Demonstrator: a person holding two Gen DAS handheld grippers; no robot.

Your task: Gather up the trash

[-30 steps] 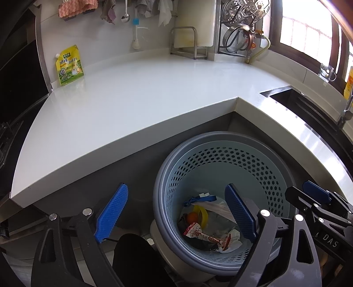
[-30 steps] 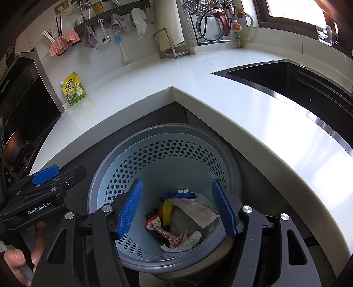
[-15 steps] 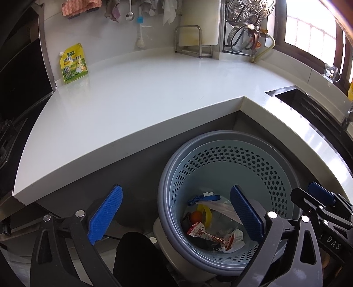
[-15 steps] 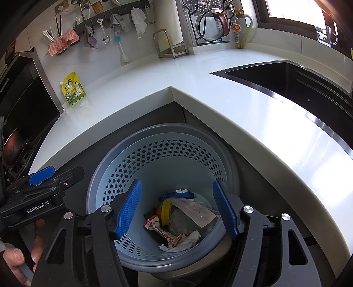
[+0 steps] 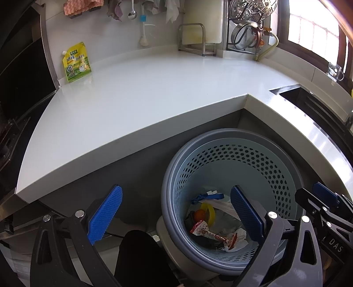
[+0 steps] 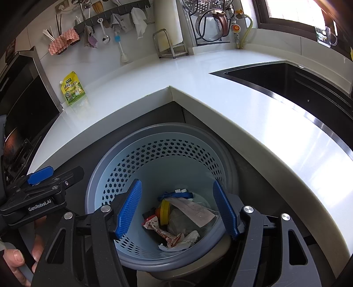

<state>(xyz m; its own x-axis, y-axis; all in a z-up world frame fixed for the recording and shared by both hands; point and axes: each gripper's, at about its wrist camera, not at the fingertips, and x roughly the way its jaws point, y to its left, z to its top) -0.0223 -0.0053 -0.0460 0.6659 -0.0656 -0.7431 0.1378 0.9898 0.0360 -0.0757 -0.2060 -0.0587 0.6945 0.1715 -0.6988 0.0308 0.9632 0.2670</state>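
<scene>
We hold both grippers over the blue perforated waste basket, which sits on the floor in the inner corner under the white L-shaped countertop. Our left gripper has just been opening and now stands spread as wide as it goes, with nothing between its blue pads; one pad hangs outside the basket on the left, the other over its inside. Our right gripper is parted to a moderate width above the basket's mouth and has hold of nothing, both pads showing free over the interior. The trash lies at the bottom of the basket: a red-and-white snack wrapper, a yellow ring-shaped lid just beside something small and orange, a blue plastic strip, a pale slip of paper, crumpled white tissue and clear plastic film. In the right wrist view our left hand shows at the lower left edge under the other gripper's body. On the counter a yellow-green spouted pouch leans against the wall near the stove side, well apart from the basket. Farther back stand a metal rack with a white cutting board, and the dark sink is set into the counter's right run.
</scene>
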